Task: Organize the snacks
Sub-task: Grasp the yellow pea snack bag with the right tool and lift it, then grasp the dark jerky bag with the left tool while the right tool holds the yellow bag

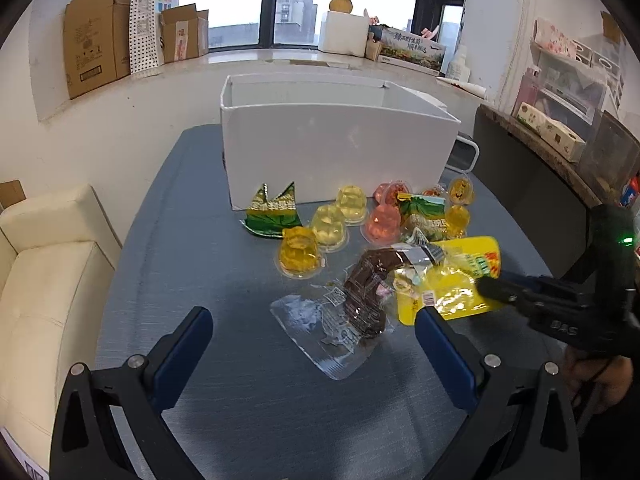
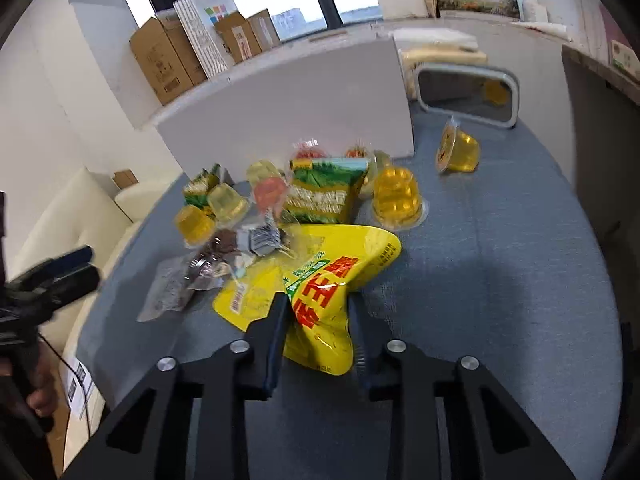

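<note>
The right gripper (image 2: 318, 312) has its jaws pinched in on the yellow bag (image 2: 320, 280), which crumples between them at lower centre of the right wrist view. The bag's long axis runs away from the fingers toward the upper right of that frame, its far corner out over the blue table (image 2: 520, 280); whether the bag is off the cloth yet I can't quite tell, as the picture is blurred.

The left gripper (image 1: 314, 326) is spread wide and has nothing in it. Between its fingers, at lower centre of the left view, lies the brown pack (image 1: 366, 300) in clear wrap, long axis running up and right, its upper end touching the yellow bag. So the left hand is the nearer one for that pack.

The move ahead likely turns on the white box (image 1: 340, 156): it stands beyond the pile, at upper centre in both views, so the held bag has to go up and forward over the jelly cups (image 1: 299, 254) and green packs (image 1: 274, 212).

Only the left view shows the box's open top. Only the right view shows a lone cup (image 2: 458, 152) well apart at upper right, near a grey tray (image 2: 466, 94) beside the box that seems to hold another.
</note>
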Available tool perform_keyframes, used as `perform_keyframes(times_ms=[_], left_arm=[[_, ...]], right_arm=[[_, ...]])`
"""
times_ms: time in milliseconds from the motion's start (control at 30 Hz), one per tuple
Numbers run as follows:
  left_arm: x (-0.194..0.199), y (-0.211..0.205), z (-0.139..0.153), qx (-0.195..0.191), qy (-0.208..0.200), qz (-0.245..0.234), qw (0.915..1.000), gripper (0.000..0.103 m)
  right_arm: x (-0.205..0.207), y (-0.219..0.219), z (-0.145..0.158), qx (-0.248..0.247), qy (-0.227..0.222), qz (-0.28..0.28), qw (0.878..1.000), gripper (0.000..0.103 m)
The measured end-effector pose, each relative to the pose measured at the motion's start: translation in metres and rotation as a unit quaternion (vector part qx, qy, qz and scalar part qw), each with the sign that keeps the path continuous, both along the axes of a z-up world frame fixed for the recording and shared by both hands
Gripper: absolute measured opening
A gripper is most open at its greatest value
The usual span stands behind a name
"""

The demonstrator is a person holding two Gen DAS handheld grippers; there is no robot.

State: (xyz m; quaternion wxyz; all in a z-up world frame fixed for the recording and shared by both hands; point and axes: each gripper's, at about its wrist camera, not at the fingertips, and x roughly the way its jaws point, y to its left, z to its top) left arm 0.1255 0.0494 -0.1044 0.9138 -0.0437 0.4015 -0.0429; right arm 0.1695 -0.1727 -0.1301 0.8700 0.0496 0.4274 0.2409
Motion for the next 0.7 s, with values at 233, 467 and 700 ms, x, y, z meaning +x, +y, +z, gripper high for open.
perform_keyframes(times_ms=[233,467,700], left_arm=[[0.017,-0.012,-0.011,0.016,0.007,-0.026,0.9995,0.103],[0.057,-0.03,-0.039,0.031,0.036,-0.078,0.9958,0.103],[0.082,-0.028,-0.055,0.026,0.067,-0.149,0.9862,0.103]], right_arm=[[-0.025,-0.006,0.033,-0.021,-0.046,0.004,0.999,0.029],[-0.039,-0.041,0.054,-0.042,-0.067,-0.033,0.996,0.029],[-0.046,-0.065,0.059,-0.036,-0.063,-0.054,0.996,0.029]])
